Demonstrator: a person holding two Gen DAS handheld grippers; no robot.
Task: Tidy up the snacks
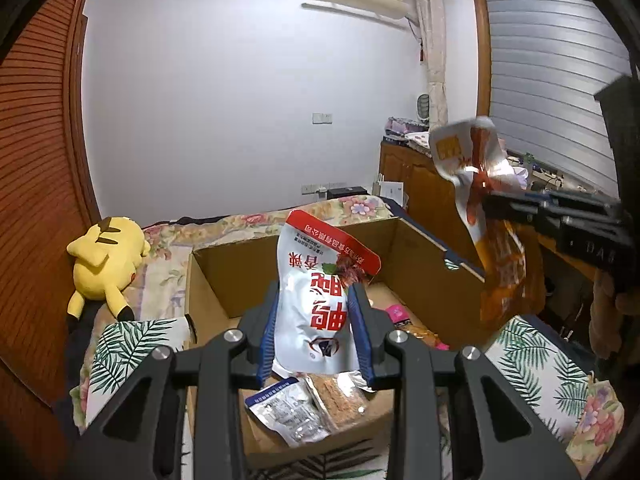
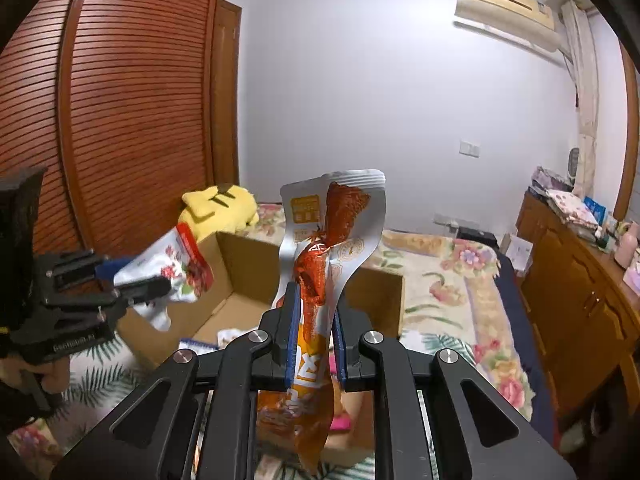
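My left gripper [image 1: 316, 296] is shut on a white snack bag with a red top [image 1: 320, 292], held upside down in the air over an open cardboard box [image 1: 224, 272] on the bed. My right gripper [image 2: 314, 300] is shut on an orange and silver snack bag [image 2: 332, 224], pinched at its middle, also above the box [image 2: 248, 264]. From the left wrist view the orange bag [image 1: 480, 184] hangs at the right in the right gripper [image 1: 492, 200]. The right wrist view shows the white bag [image 2: 176, 268] at the left in the left gripper [image 2: 160, 280]. Several snack packets [image 1: 296, 404] lie in the box.
A yellow plush toy [image 1: 108, 260] lies on the floral bed [image 2: 448, 280] left of the box. A leaf-print cloth [image 1: 536, 364] lies around the box. A wooden cabinet [image 2: 580, 292] with clutter stands at the right; a slatted wooden wardrobe [image 2: 132, 112] at the left.
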